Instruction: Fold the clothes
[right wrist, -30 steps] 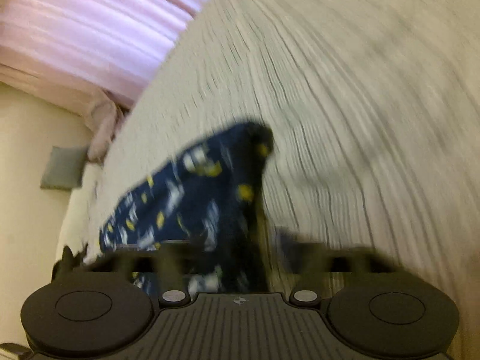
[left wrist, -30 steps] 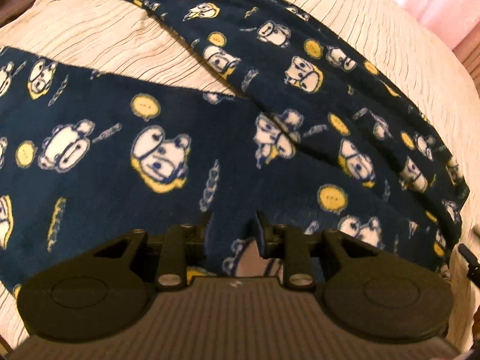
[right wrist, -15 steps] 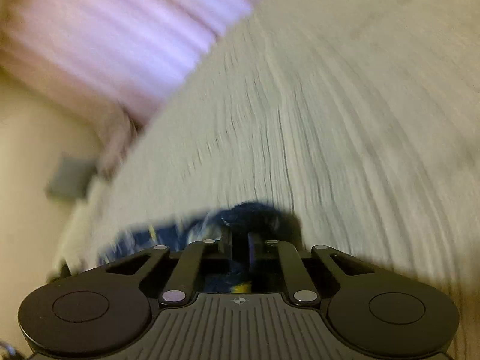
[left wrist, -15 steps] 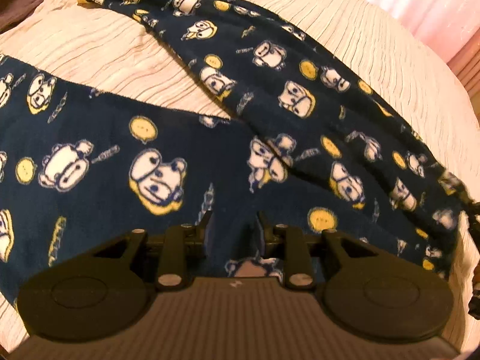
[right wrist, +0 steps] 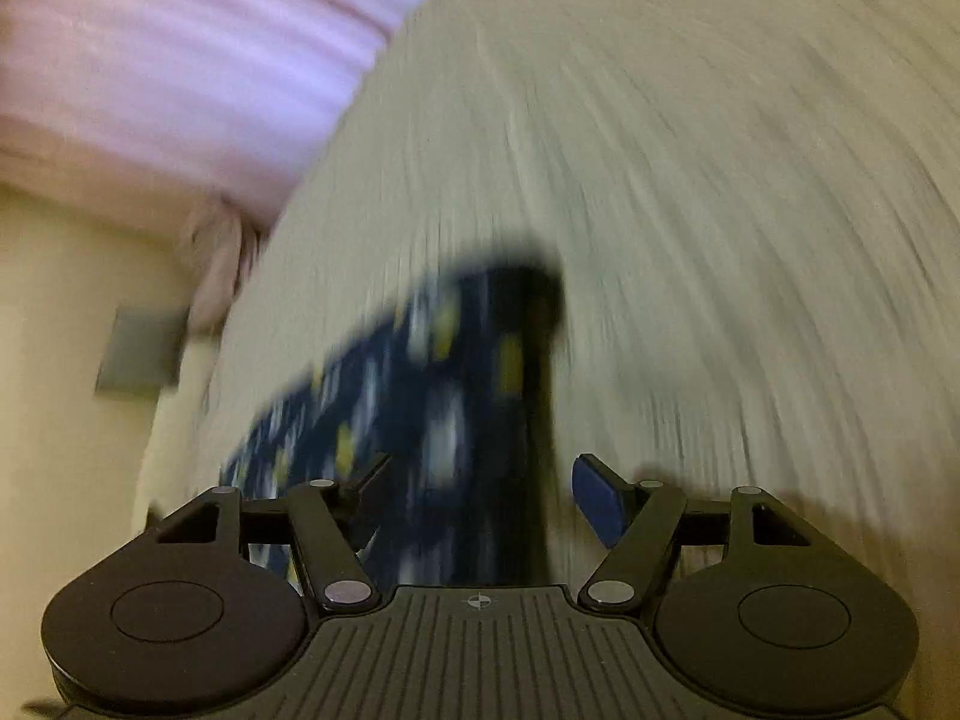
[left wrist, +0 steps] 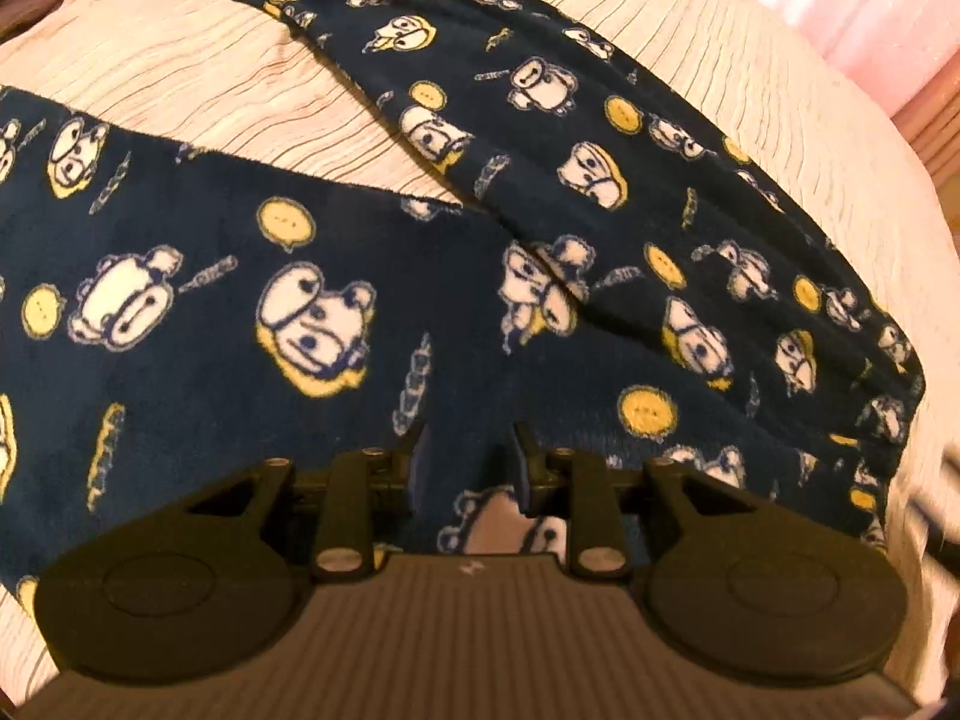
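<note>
Dark blue fleece pyjama trousers [left wrist: 300,300] with white cartoon animals and yellow dots lie spread on the bed. One leg [left wrist: 600,180] crosses diagonally toward the far left. My left gripper [left wrist: 468,450] points steeply down onto the fabric, its jaws narrow, with a fold of the cloth pinched between them. In the blurred right wrist view my right gripper [right wrist: 480,474] is opening. The end of the trousers [right wrist: 444,372] lies between and ahead of its spread fingers, and neither pad presses on it.
A cream ribbed bed cover [left wrist: 240,78] lies under everything and reaches far to the right [right wrist: 720,210]. Pink curtain fabric [right wrist: 150,60] hangs past the bed's edge. A grey square object [right wrist: 141,354] sits on the pale floor at left.
The right gripper was open, shut on the trousers' end half a second ago, and stands open again, drawn back. The cloth's right edge shifted slightly. The left gripper kept still.
</note>
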`<move>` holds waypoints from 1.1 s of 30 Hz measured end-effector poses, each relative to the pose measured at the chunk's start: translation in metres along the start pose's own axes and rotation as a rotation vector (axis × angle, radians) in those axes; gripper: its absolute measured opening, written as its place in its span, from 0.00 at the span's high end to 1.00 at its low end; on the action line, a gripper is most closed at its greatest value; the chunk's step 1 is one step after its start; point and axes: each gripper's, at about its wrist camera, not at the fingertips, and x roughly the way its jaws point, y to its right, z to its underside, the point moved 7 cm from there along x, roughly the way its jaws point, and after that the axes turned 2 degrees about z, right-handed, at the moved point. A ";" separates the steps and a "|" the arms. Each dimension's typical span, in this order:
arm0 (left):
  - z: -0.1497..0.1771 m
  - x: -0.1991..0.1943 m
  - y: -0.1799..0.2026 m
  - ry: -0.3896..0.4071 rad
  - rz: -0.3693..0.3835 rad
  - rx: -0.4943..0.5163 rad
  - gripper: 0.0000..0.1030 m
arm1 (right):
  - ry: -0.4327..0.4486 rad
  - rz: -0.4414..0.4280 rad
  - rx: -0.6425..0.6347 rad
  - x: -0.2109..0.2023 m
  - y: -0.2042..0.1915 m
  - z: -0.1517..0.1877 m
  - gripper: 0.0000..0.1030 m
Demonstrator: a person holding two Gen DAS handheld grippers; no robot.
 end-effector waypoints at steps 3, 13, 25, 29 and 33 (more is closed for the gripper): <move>0.005 -0.004 -0.002 -0.007 0.021 0.017 0.78 | -0.016 0.076 -0.060 -0.027 -0.007 0.053 0.33; 0.037 -0.031 -0.045 -0.074 0.047 0.100 0.77 | 0.131 0.417 -0.520 -0.060 -0.109 0.100 0.39; 0.054 -0.106 -0.176 -0.246 -0.074 0.164 0.77 | -0.118 0.725 -0.346 -0.049 -0.123 0.249 0.39; 0.038 -0.155 -0.195 -0.236 -0.081 0.189 0.77 | -0.033 0.647 -0.296 -0.093 -0.180 0.265 0.39; 0.011 -0.204 -0.186 -0.151 -0.058 0.221 0.76 | -0.008 0.547 -0.275 -0.108 -0.238 0.281 0.39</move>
